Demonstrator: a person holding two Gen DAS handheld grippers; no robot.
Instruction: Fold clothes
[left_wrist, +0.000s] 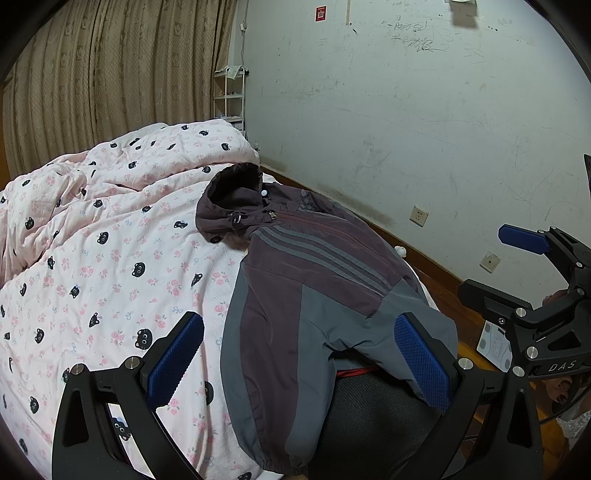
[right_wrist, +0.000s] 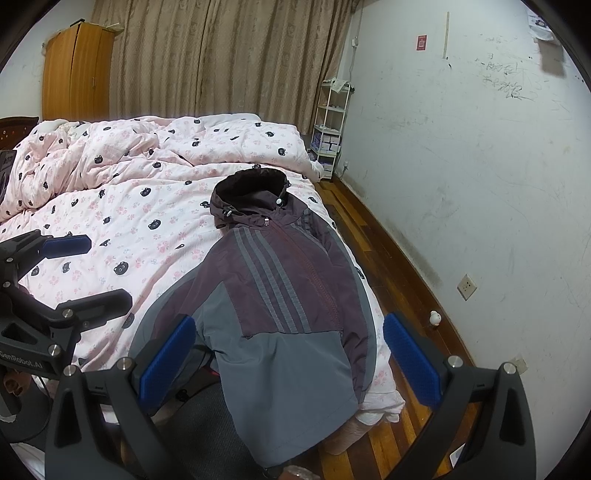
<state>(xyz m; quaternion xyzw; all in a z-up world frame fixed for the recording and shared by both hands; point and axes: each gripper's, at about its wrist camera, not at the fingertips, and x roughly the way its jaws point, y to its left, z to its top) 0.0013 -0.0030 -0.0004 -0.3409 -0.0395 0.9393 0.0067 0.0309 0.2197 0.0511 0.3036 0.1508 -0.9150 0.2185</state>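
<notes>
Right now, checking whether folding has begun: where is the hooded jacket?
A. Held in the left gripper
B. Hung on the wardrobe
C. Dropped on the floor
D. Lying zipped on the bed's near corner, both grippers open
D: the jacket lies zipped on the quilt, left gripper and right gripper both open and empty.

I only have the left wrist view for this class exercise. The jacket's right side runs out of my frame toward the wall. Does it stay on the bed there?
Observer: No. In the right wrist view the jacket hangs over the bed's end, its grey hem dangling toward the wooden floor.
Operator: What is left of the curtain?
Observer: A wooden wardrobe stands in the corner beside the curtain.
Operator: Is the right gripper holding any cloth?
Observer: No. The right gripper is open, its blue pads on either side of the jacket's lower part, gripping nothing.
Operator: And my own gripper?
Observer: The left gripper is open too, empty.
</notes>
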